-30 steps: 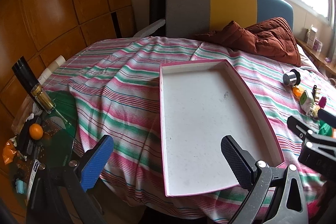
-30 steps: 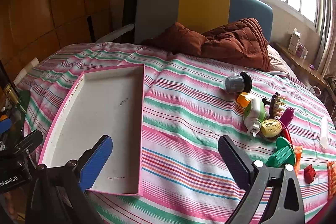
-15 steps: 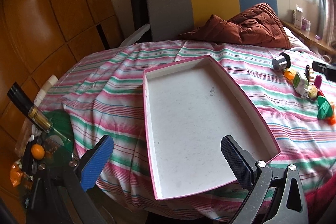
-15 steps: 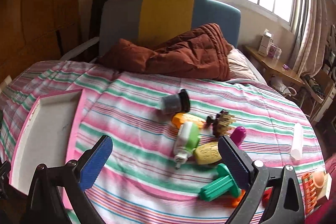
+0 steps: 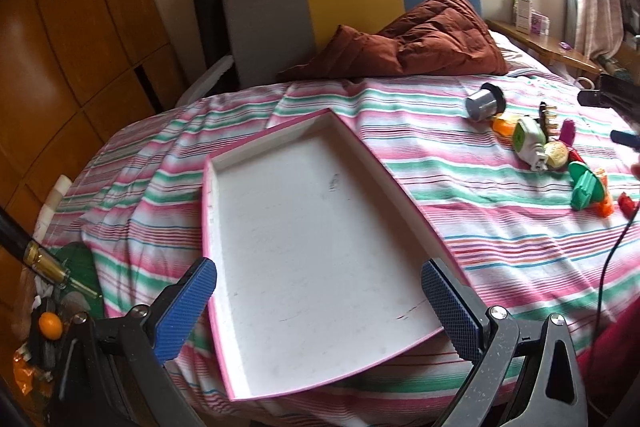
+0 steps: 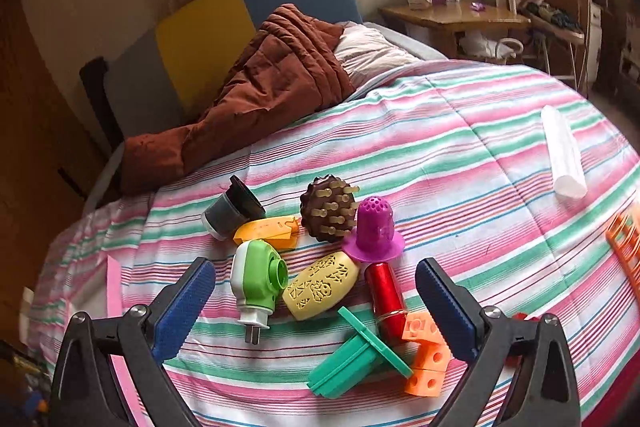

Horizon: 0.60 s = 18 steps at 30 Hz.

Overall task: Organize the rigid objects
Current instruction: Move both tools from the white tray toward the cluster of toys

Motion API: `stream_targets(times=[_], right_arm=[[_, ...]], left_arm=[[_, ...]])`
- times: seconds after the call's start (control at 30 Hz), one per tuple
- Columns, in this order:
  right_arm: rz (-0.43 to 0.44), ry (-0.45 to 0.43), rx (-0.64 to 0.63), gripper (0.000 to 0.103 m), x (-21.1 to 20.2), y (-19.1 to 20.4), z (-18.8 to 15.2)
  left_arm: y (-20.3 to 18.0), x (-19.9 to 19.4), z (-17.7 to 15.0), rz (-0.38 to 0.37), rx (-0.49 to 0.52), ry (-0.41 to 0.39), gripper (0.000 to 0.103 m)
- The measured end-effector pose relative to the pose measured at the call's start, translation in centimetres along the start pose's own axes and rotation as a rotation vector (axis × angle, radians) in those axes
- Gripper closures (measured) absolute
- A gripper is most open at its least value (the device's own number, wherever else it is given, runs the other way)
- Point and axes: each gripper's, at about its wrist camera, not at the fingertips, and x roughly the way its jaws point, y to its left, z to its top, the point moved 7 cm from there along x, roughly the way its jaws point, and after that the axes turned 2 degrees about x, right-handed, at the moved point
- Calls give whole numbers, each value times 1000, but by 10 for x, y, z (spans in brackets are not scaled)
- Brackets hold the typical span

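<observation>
Since a moment ago, my right gripper (image 6: 314,301) has swung away from the tray (image 5: 320,227) and now hangs over the pile of small toys on the bed (image 6: 460,147), fingers spread wide and empty. The green plug (image 6: 258,277) and yellow piece (image 6: 322,285) lie between them. My left gripper (image 5: 320,301) waits spread over the empty tray. I think the first pick is near.
</observation>
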Motion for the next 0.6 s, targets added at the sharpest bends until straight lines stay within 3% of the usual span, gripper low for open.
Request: stream_targets(times=[0.33, 0.6], right_arm=[[67, 7, 173, 1, 2, -22, 4], [91, 29, 254, 1, 5, -35, 5]], left_arm=[[-50, 27, 30, -243, -33, 79, 0], [-110, 43, 60, -354, 47, 111, 2]])
